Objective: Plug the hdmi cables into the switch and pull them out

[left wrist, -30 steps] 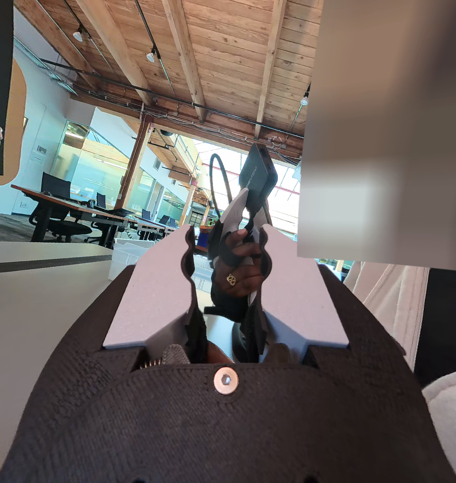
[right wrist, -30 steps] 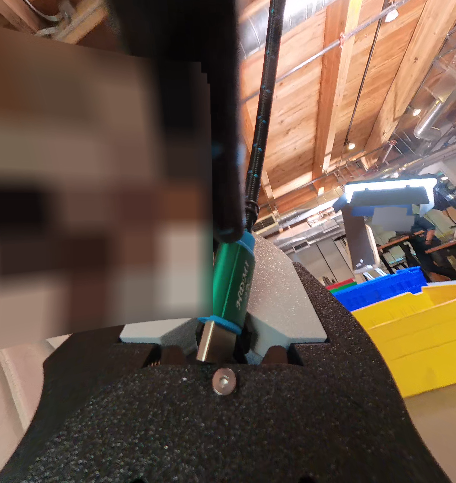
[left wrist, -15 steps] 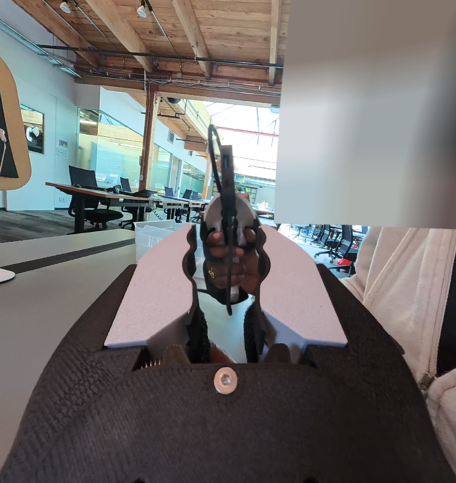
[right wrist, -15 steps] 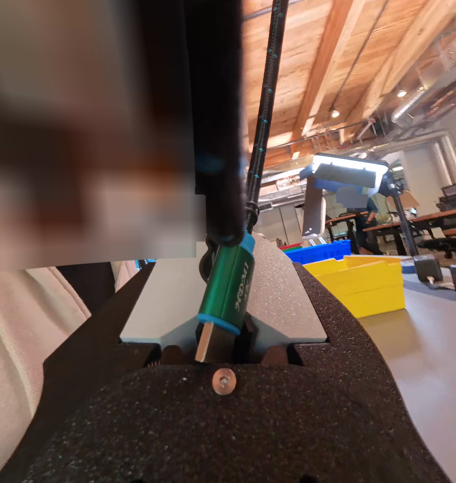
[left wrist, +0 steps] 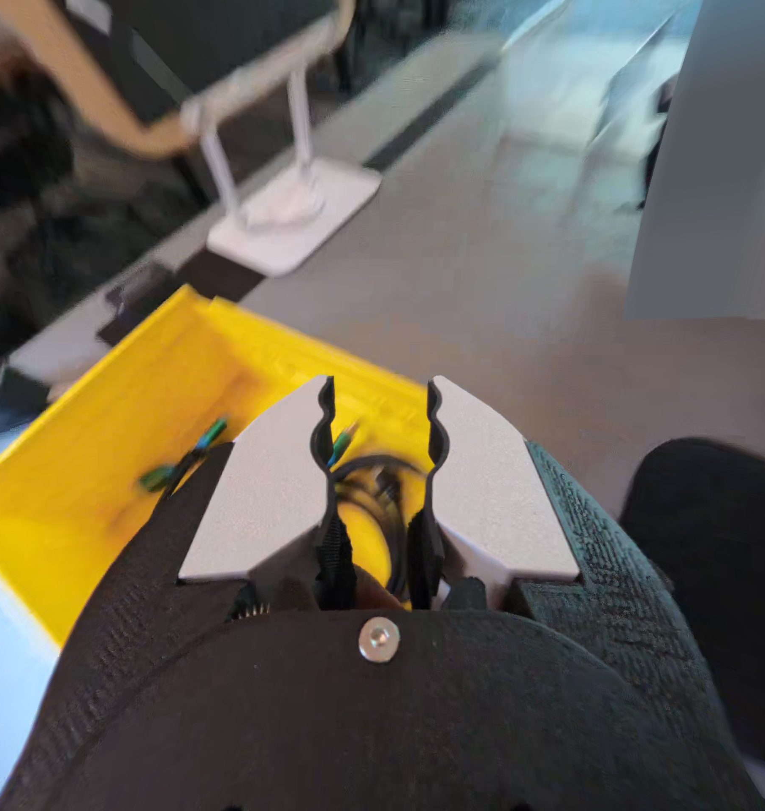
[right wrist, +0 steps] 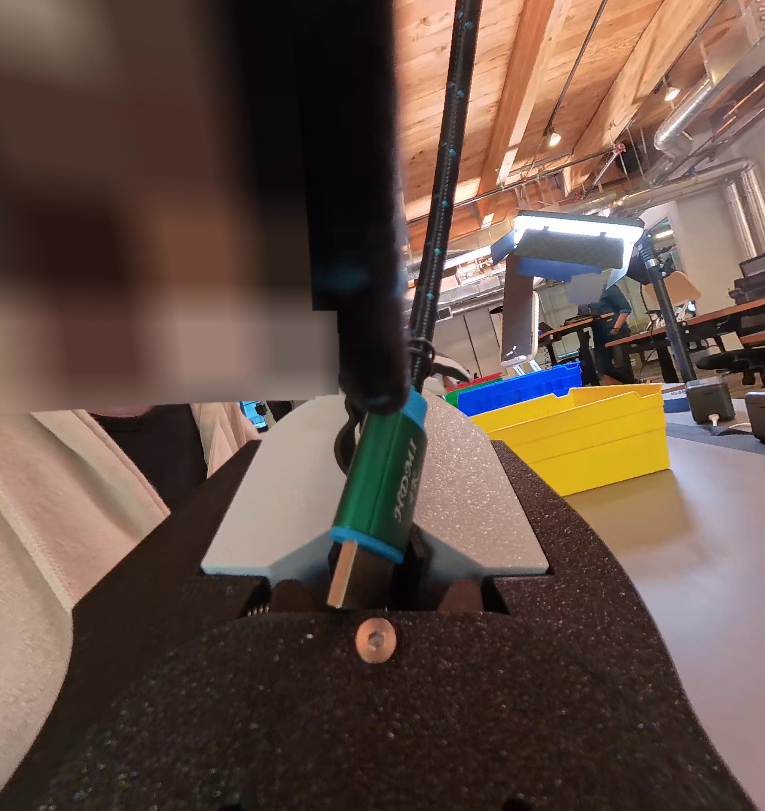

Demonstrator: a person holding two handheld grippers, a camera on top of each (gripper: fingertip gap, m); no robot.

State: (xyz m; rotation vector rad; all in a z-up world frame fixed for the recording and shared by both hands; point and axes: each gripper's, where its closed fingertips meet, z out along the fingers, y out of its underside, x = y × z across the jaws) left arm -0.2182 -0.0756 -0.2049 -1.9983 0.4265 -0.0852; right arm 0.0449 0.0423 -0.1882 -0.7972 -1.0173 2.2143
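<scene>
Counter, grey, carries a yellow bin below wooden ceiling beams. Above that bin the left gripper hangs, fingers apart, green-ended cables inside. Beside that bin, right gripper fingers clamp a green HDMI plug.

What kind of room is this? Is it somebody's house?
Probably not a house. It looks like a big open office or workshop: a bare wooden ceiling with metal pipes, long desks with office chairs, and stacked plastic bins on a grey table.
</scene>
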